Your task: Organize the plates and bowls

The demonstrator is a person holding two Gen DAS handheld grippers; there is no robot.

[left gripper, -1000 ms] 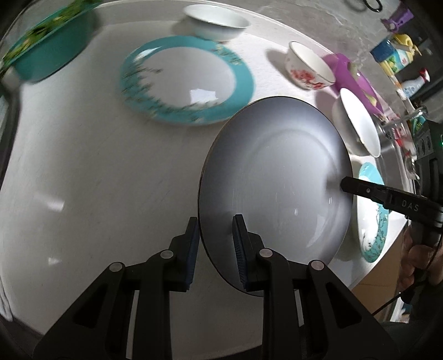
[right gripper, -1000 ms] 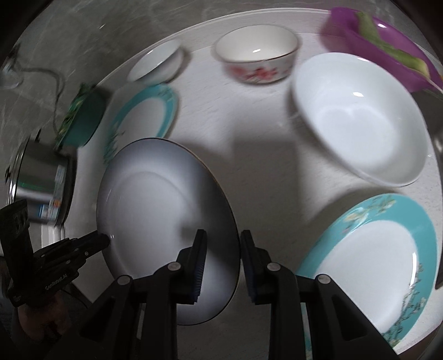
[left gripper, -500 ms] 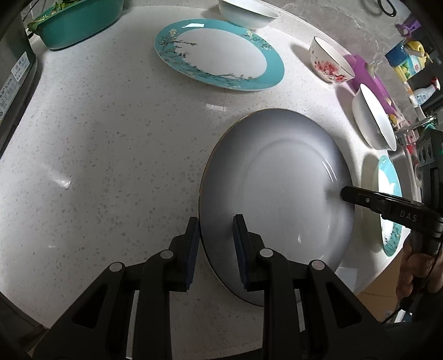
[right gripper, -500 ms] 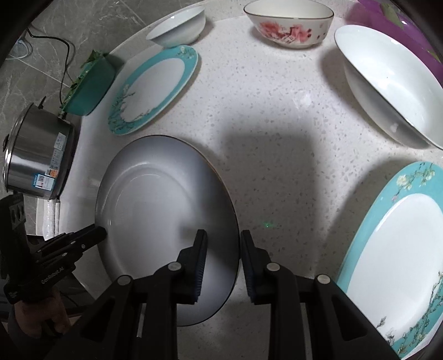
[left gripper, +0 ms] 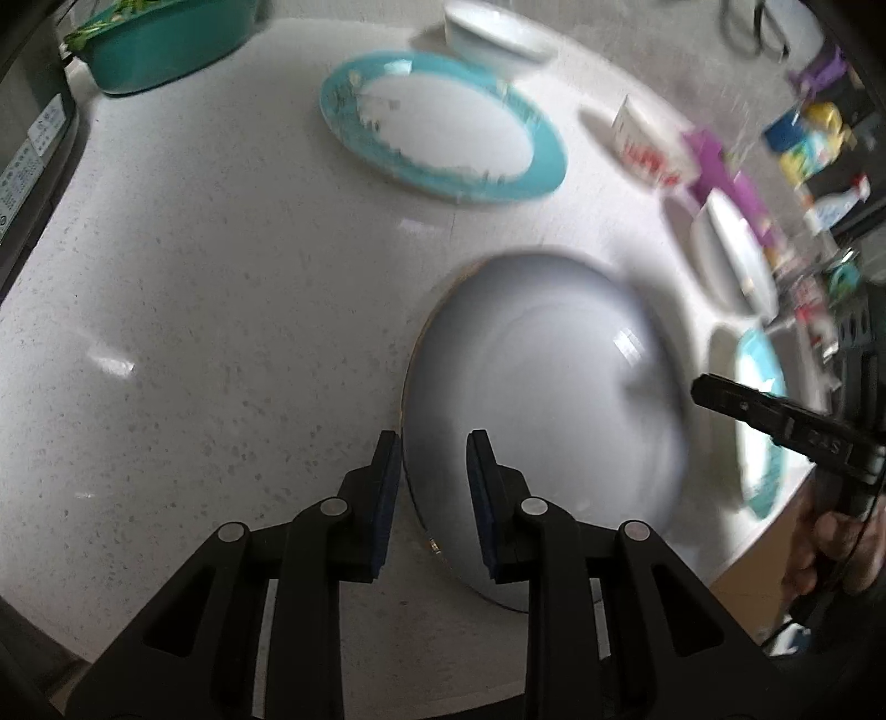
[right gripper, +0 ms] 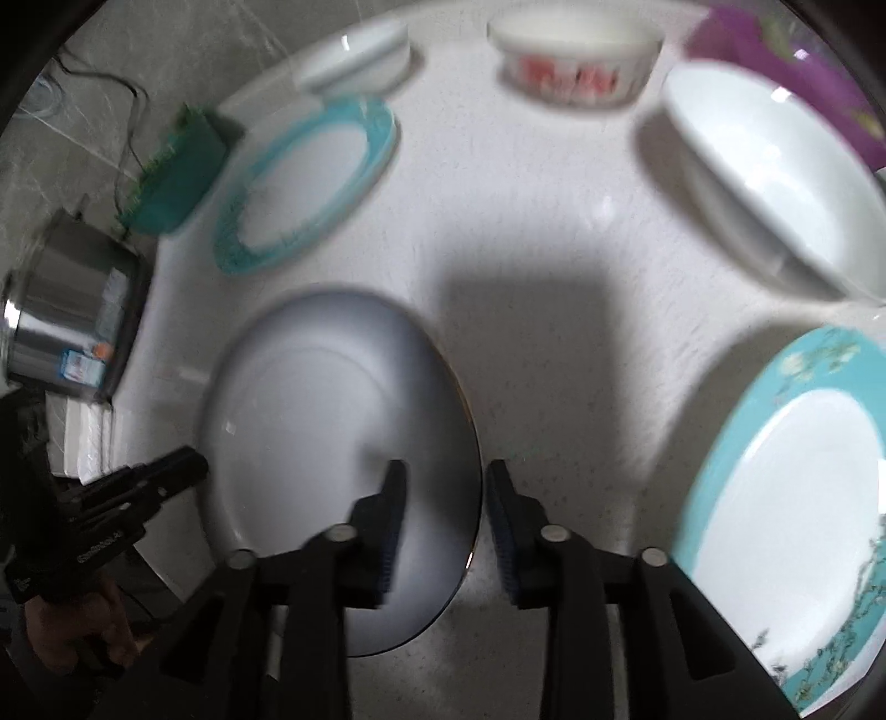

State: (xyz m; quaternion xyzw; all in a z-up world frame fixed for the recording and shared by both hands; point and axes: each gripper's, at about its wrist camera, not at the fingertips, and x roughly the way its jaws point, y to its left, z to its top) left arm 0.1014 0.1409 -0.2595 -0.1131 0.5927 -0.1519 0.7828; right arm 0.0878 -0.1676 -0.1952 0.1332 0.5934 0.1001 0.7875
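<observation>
Left wrist view: our left gripper (left gripper: 429, 487) jaws just eased apart, straddling the round grey-white plate (left gripper: 542, 399) near rim, loose.
Right gripper (right gripper: 443, 515): jaws just widened, plate rim between, released.
Plate: flat on the speckled white counter (left gripper: 221, 277).

home kitchen, looks like. evidence: white speckled stone countertop (left gripper: 210, 288) w/ rounded edge, crockery spread on it – teal-rim plates (left gripper: 443, 124), white bowls (right gripper: 769, 177), red-floral bowl (right gripper: 576, 61), grey plate (right gripper: 332, 443). stainless pot w/ label (right gripper: 72, 321) at counter edge, teal dish w/ greens (left gripper: 166, 39), purple dish (right gripper: 797, 61). grey marble-look wall behind, power cable (right gripper: 119, 94). spray bottle + cleaning stuff (left gripper: 830, 205) far right, blurred
</observation>
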